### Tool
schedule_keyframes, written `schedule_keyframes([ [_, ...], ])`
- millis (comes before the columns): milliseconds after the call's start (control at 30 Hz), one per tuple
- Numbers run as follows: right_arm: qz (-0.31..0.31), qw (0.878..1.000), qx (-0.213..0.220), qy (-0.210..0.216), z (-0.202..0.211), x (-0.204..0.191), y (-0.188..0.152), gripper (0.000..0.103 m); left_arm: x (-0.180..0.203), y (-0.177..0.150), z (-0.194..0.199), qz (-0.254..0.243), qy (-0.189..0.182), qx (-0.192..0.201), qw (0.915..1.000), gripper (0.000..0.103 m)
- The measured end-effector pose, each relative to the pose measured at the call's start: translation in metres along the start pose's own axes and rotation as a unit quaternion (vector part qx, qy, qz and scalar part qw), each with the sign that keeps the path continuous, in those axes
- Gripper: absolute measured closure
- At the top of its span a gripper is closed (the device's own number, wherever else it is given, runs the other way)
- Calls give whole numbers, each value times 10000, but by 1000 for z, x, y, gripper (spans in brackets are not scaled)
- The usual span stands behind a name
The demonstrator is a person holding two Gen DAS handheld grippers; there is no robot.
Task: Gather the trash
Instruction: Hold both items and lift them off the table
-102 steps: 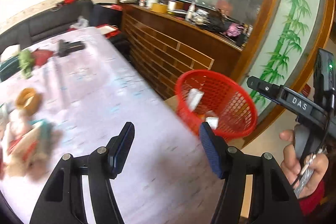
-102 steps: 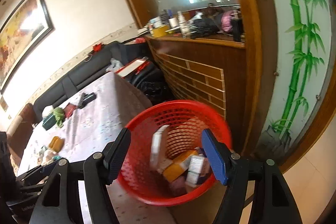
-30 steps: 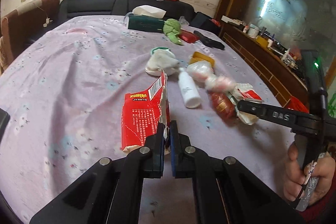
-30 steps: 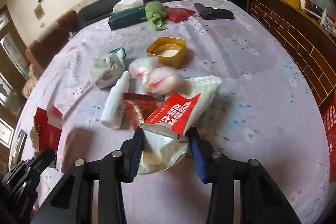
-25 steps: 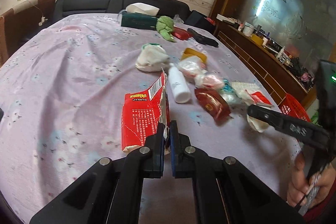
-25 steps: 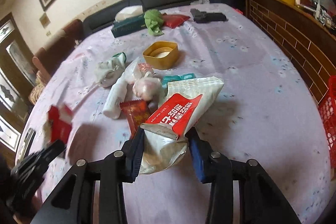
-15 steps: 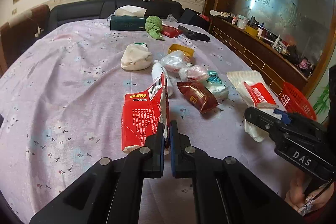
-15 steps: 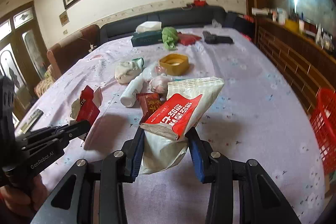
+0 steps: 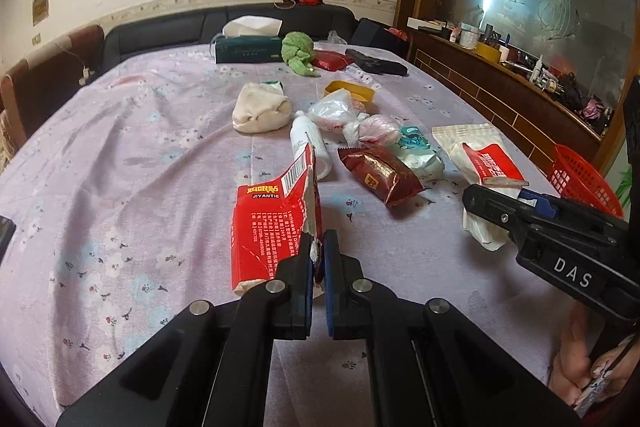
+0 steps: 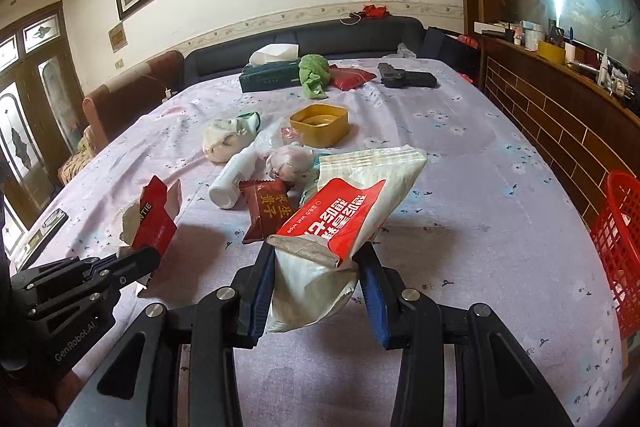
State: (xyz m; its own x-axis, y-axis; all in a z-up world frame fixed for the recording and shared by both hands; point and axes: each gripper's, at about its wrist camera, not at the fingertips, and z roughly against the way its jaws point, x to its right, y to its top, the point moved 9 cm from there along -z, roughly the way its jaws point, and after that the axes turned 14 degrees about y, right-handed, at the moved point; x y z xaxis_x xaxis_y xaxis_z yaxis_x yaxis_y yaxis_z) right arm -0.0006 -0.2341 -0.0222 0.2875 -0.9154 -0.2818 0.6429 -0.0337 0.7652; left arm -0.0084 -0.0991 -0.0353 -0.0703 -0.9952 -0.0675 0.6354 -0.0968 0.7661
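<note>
My left gripper (image 9: 318, 259) is clamped flat on the torn edge of a red cardboard carton (image 9: 276, 219), pinched thin so it hangs clear of the lilac flowered tablecloth (image 9: 140, 155). My right gripper (image 10: 316, 291) is part-open around a bulky white-and-red wet-wipe packet (image 10: 344, 211), squeezing its soft end. Both pieces are lifted, ready for the red mesh basket (image 10: 618, 239) at the table's right edge. More litter lies between: a brown foil snack wrapper (image 10: 266, 209), a white plastic bottle (image 10: 234, 177), knotted clear bags (image 9: 370, 129) and a yellow plastic tub (image 10: 320, 123). Nothing blocks the way, I judge.
</note>
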Motion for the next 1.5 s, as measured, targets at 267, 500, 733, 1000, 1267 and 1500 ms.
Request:
schedule_keyframes([
  [267, -20, 10000, 12, 12, 0, 2, -1, 59, 2, 0, 1, -103, 84, 104, 9999, 99],
  [500, 10, 10000, 54, -29, 1, 1, -2, 59, -1, 1, 2, -83, 92, 109, 9999, 99],
  [733, 33, 10000, 36, -38, 1, 1, -2, 59, -2, 2, 2, -62, 79, 123, 9999, 99],
  [1000, 33, 10000, 44, -42, 1, 1, -1, 59, -3, 4, 9, 76, -61, 265, 9996, 99],
  [1267, 20, 9999, 123, -42, 4, 3, 0, 59, -6, 4, 12, 278, -321, 229, 9988, 99],
  [1500, 47, 9998, 207, -40, 6, 2, 3, 59, -5, 13, 28, 376, -478, 299, 9977, 99],
])
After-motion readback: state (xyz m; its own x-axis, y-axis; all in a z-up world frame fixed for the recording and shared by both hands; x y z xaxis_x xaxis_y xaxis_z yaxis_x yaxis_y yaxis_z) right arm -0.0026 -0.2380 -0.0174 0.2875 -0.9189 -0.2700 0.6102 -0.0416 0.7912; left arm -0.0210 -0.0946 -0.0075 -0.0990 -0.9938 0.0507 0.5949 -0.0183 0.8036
